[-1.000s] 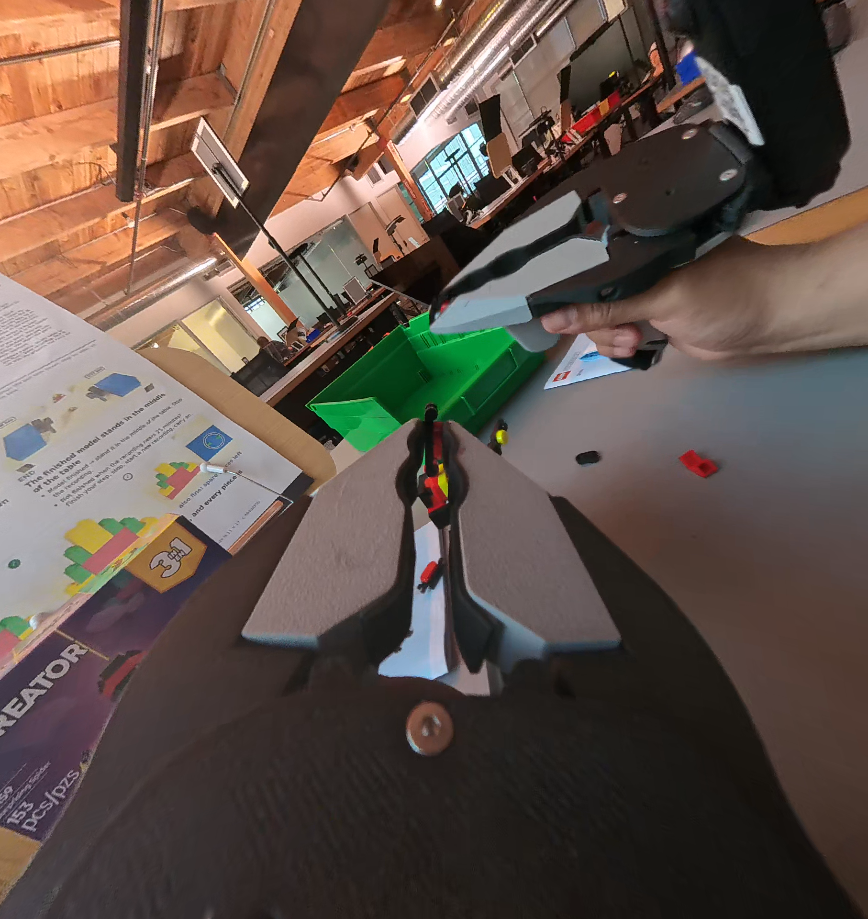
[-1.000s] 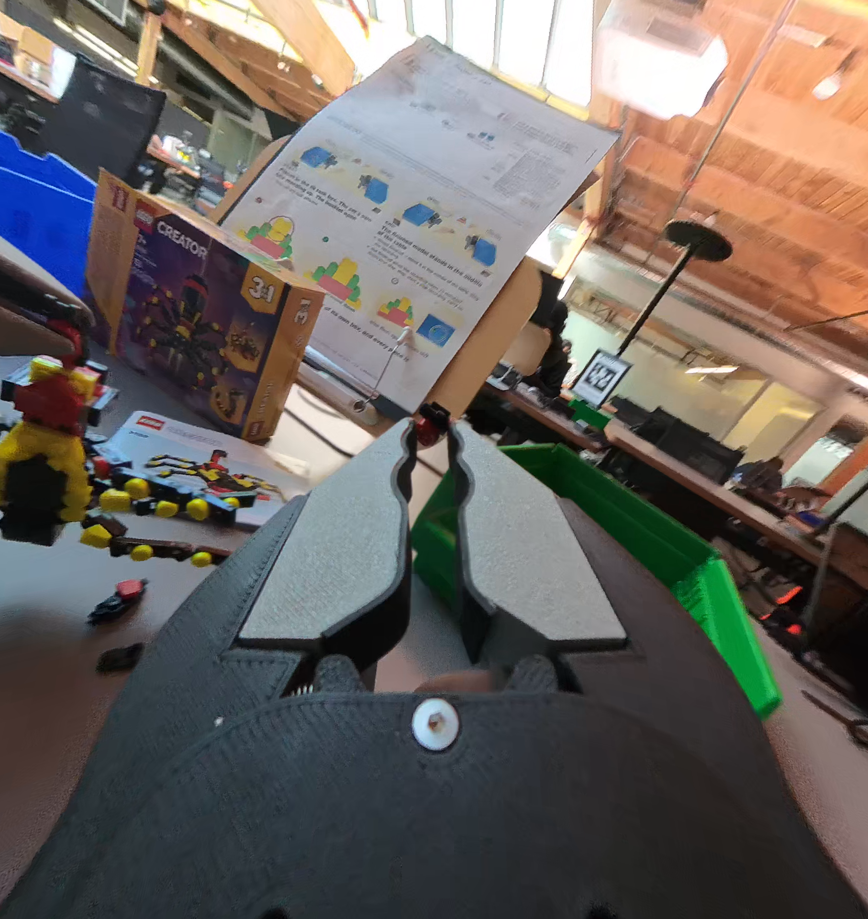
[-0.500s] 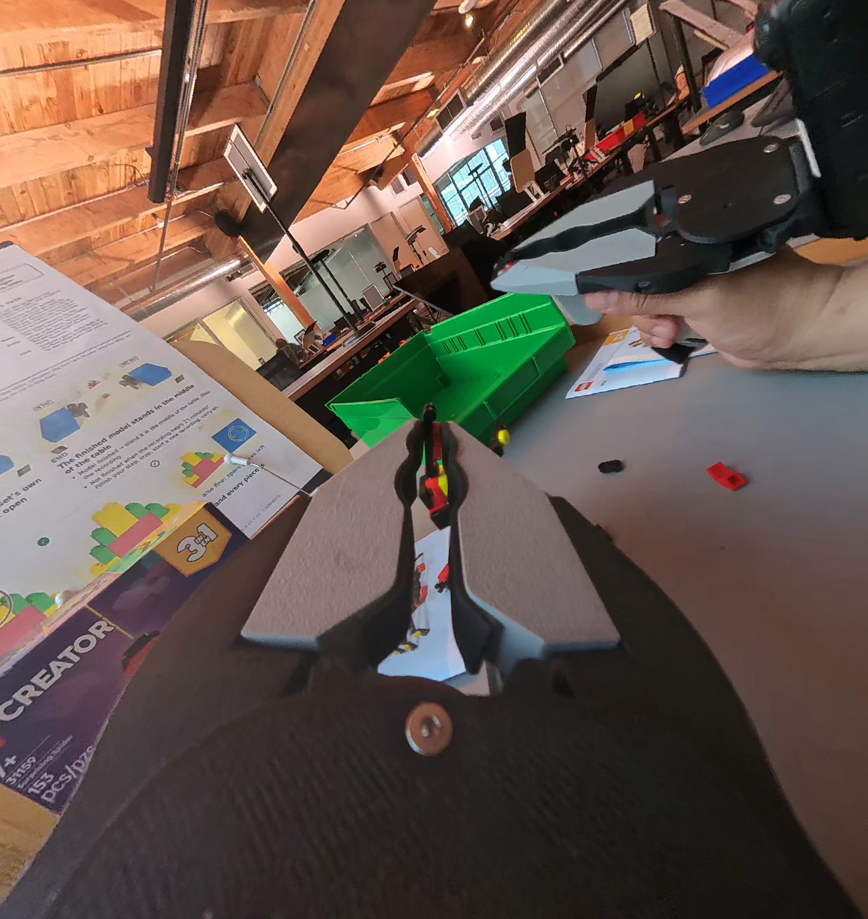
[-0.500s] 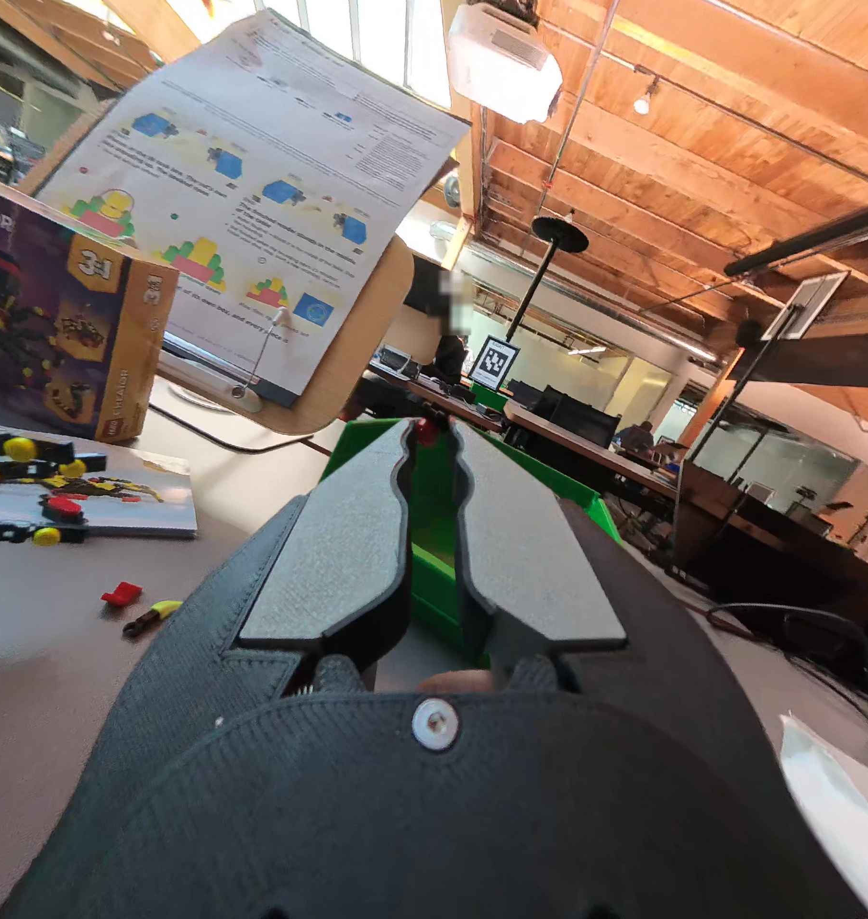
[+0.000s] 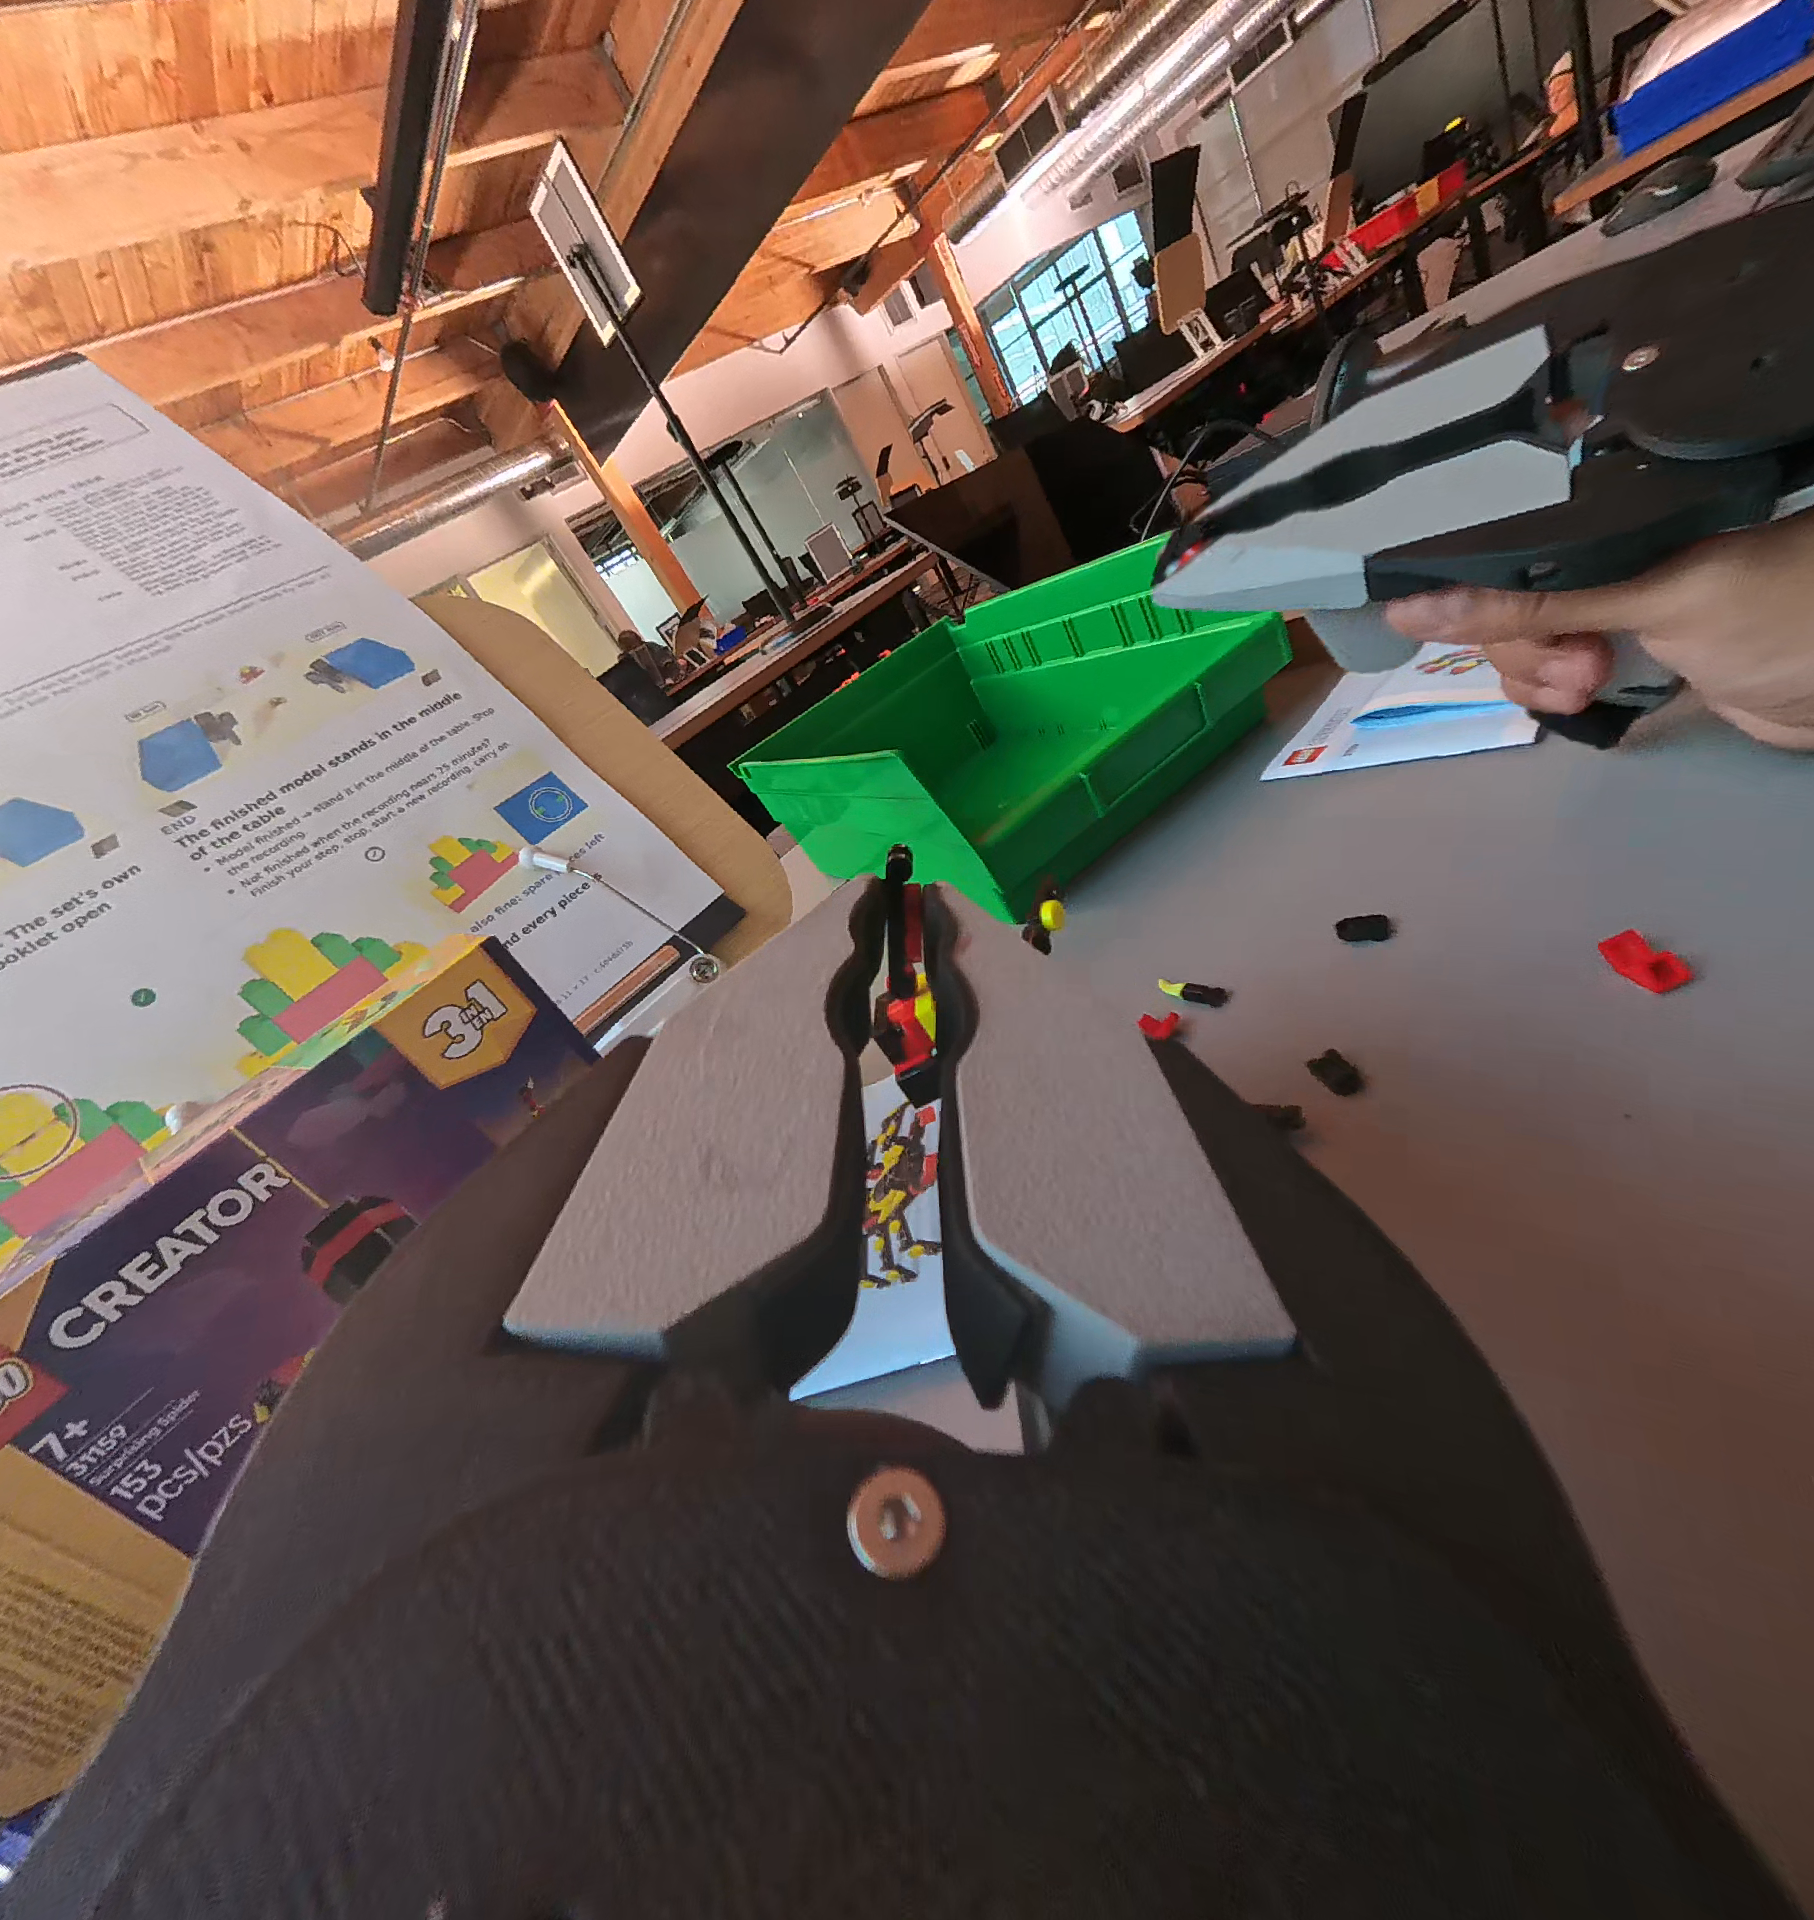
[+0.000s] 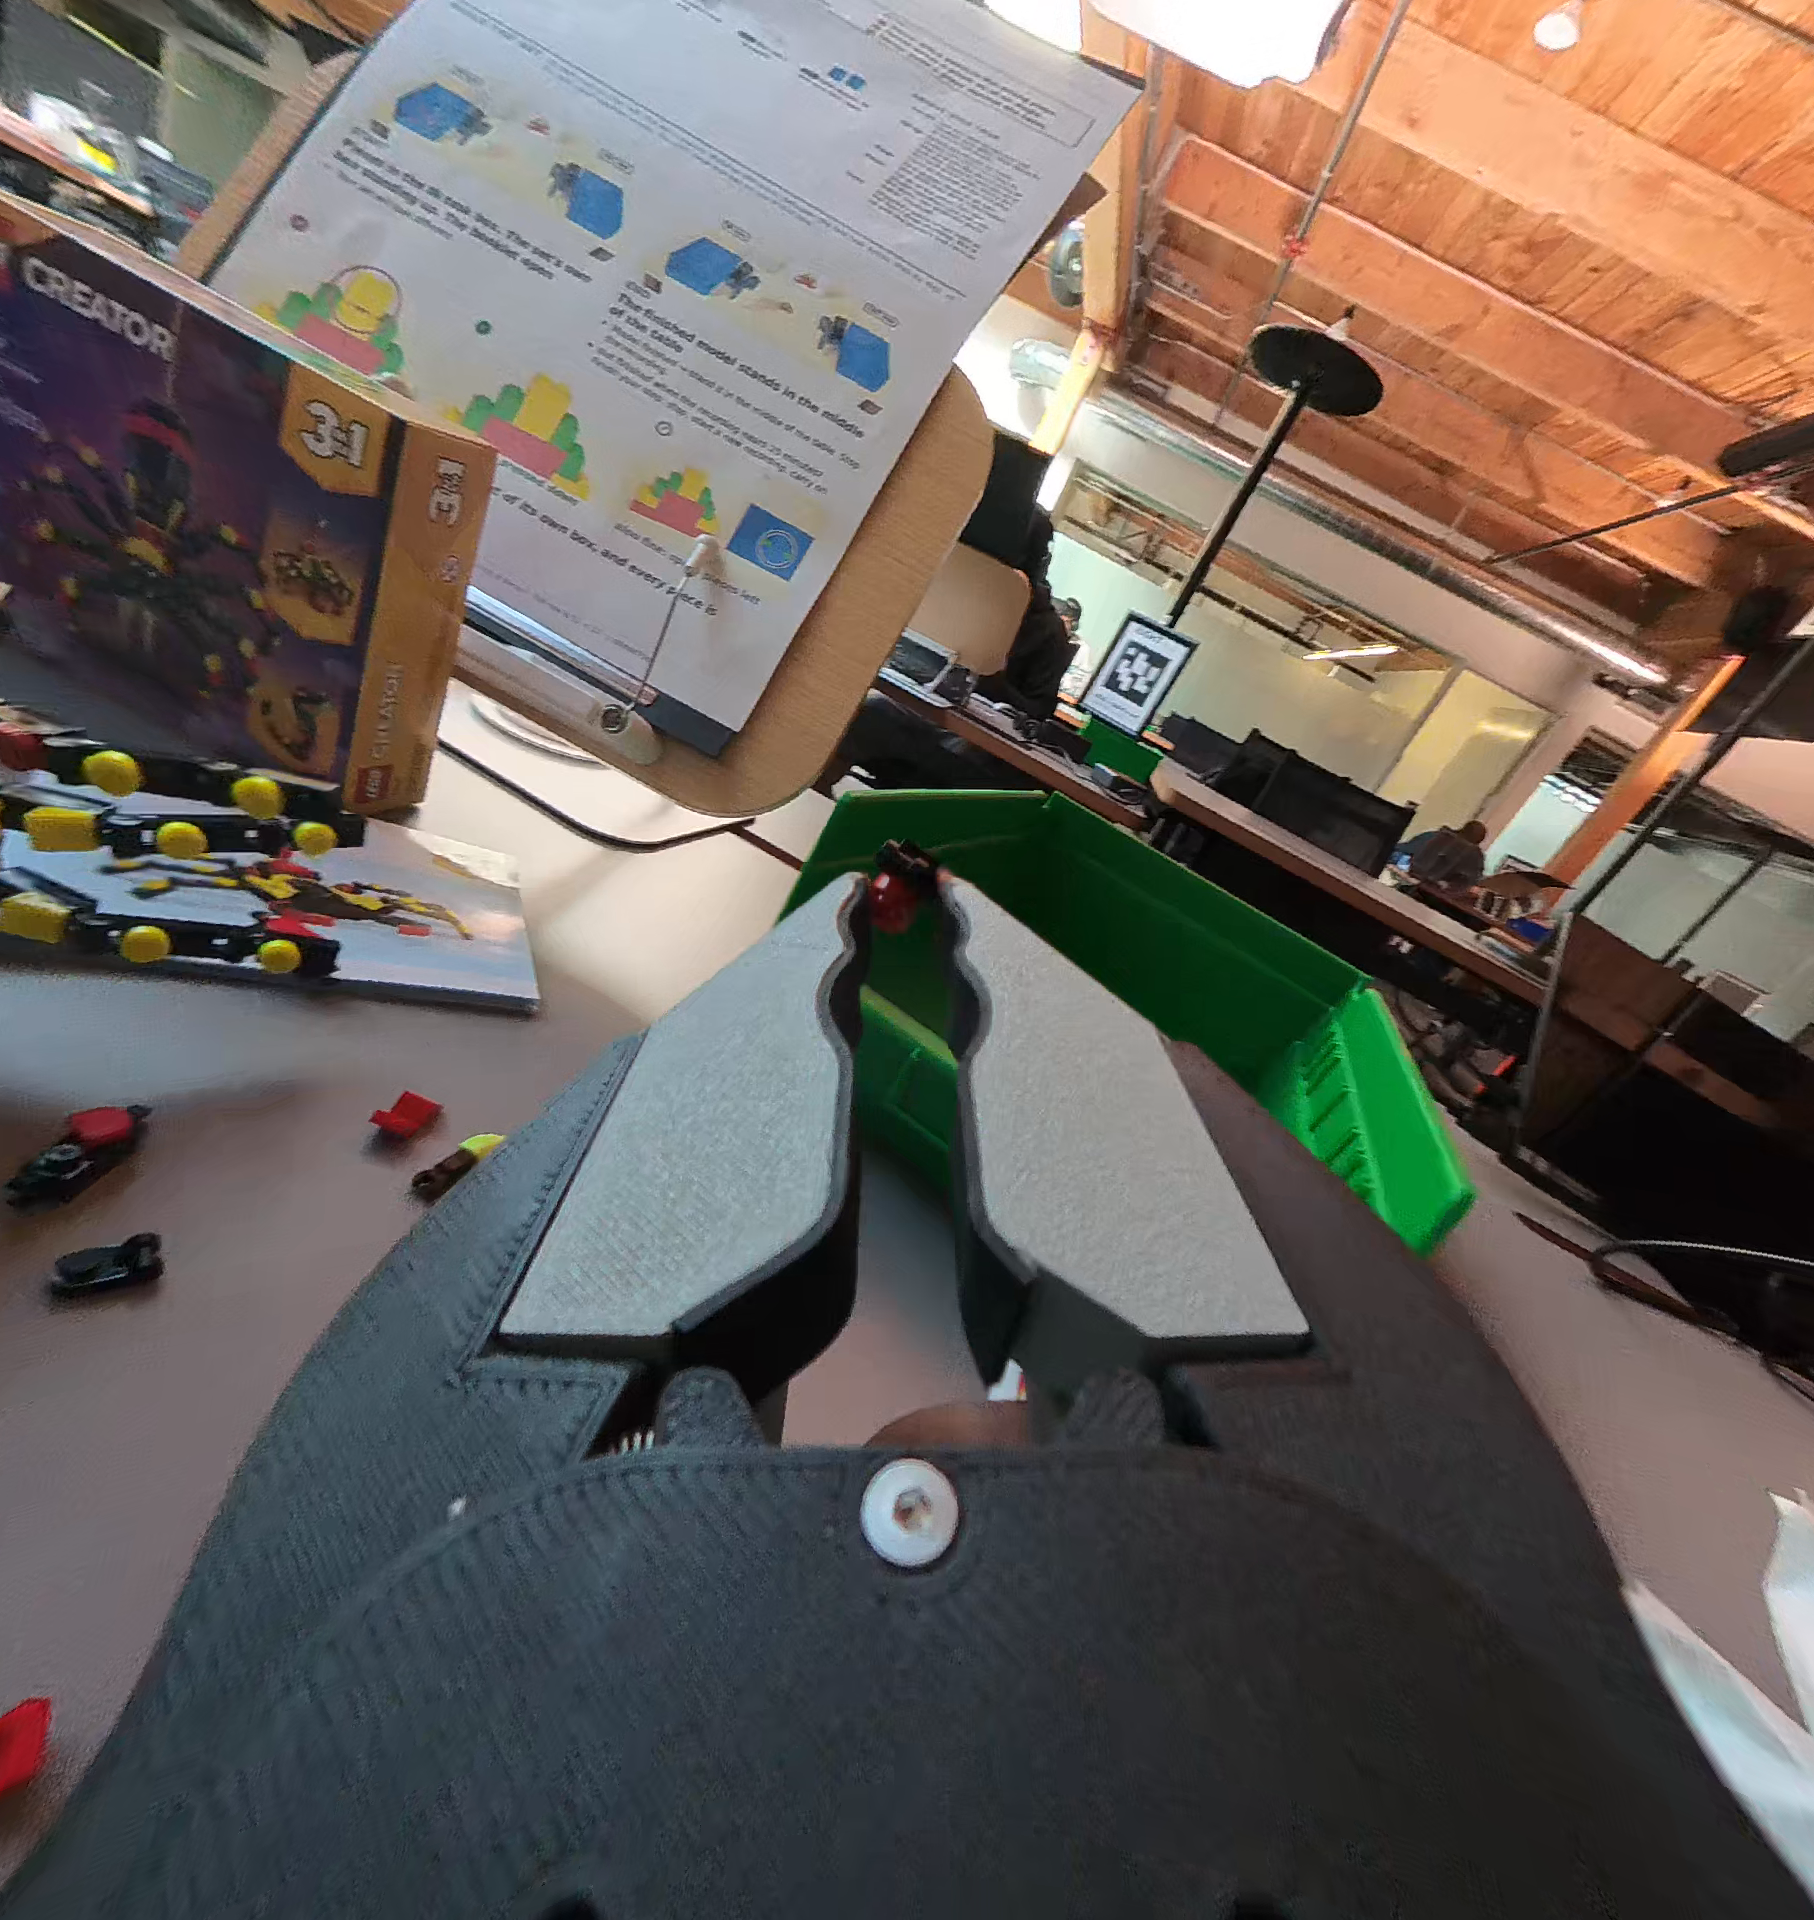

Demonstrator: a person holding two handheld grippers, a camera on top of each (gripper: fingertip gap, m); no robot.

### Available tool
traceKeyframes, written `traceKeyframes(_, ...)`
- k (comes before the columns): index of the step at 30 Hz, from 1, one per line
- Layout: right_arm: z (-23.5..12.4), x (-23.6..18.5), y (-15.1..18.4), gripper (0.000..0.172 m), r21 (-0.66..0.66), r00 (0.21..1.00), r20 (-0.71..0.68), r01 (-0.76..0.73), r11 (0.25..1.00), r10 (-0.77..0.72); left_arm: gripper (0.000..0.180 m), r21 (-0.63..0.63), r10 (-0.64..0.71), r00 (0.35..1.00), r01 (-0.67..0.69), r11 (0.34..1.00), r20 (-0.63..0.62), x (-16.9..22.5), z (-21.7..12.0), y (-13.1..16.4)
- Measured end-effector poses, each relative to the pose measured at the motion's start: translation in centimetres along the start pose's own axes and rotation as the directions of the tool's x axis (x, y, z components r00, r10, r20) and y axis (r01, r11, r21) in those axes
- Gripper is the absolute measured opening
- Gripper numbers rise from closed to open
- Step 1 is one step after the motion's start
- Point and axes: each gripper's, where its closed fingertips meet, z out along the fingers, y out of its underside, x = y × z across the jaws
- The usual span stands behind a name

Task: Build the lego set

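Observation:
My left gripper (image 5: 898,920) is shut on a narrow black, red and yellow brick assembly (image 5: 908,1013). The assembly runs between the fingers, and a black tip sticks out past them. The gripper is held above an open booklet lying on the grey table (image 5: 1505,1143). My right gripper (image 6: 898,891) is shut on a small red and black piece (image 6: 892,896) at its fingertips, in front of the green bin (image 6: 1194,966). The right gripper also shows in the left wrist view (image 5: 1189,566), held in a hand at the upper right over the green bin (image 5: 1038,748).
A purple and yellow toy box (image 6: 186,540) and a tilted board with a printed sheet (image 6: 654,312) stand at the back left. A booklet (image 6: 363,935) carries black and yellow brick pieces (image 6: 176,831). Loose red and black pieces (image 5: 1641,961) lie on the table. Another booklet (image 5: 1402,727) lies beside the bin. The gap from one gripper's tips to the other's is roughly 15 centimetres.
The right gripper has moved away from the left gripper and toward the green bin, with the red piece still in its tips. The left gripper still holds its assembly.

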Motion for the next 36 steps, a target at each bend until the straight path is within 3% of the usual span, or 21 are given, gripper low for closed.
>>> traceKeyframes(3, 0.3, -2.4, 0.1, 0.009, -0.002, 0.984, 0.169, -0.055, 0.998, 0.055, 0.004, 0.000, 0.000, 1.000, 0.000, 1.000, 0.005, -0.1, 0.0, -0.1)
traceKeyframes(10, 0.6, -2.3, -0.2, 0.009, 0.038, 0.968, 0.247, -0.066, 0.997, 0.055, 0.004, -0.019, 0.024, 0.999, -0.024, 1.000, 0.027, -0.6, 0.1, -0.2)
traceKeyframes(16, 0.2, -5.9, -0.7, 0.009, -0.012, 0.853, 0.505, -0.149, 0.989, 0.134, 0.004, -0.031, 0.019, 1.000, -0.018, 0.999, 0.018, -0.3, 0.2, -0.2)
traceKeyframes(21, -0.3, -9.1, 2.7, 0.009, -0.139, 0.806, 0.591, 0.135, 0.981, -0.027, 0.004, -0.041, -0.001, 0.999, 0.002, 0.999, 0.032, -0.5, 0.2, -0.2)
traceKeyframes(24, -0.5, -9.6, 4.6, 0.009, -0.185, 0.792, 0.602, 0.258, 0.948, -0.098, 0.004, -0.045, -0.009, 0.999, 0.011, 0.999, 0.036, -0.6, 0.2, -0.1)
traceKeyframes(31, -1.1, -10.3, 5.6, 0.027, -0.201, 0.768, 0.623, 0.339, 0.919, -0.147, 0.004, -0.049, -0.011, 0.999, 0.013, 0.999, 0.030, -0.5, 0.3, 0.0)
traceKeyframes(33, -0.8, -9.9, 4.8, 0.027, -0.178, 0.792, 0.591, 0.312, 0.933, -0.152, 0.004, -0.050, -0.016, 0.999, 0.017, 0.999, 0.032, -0.5, 0.3, 0.1)
traceKeyframes(36, -0.1, -7.9, 1.9, 0.025, -0.129, 0.865, 0.499, 0.134, 0.983, -0.053, 0.004, -0.021, -0.083, 0.996, 0.083, 0.996, -0.012, -0.3, 0.2, -0.3)
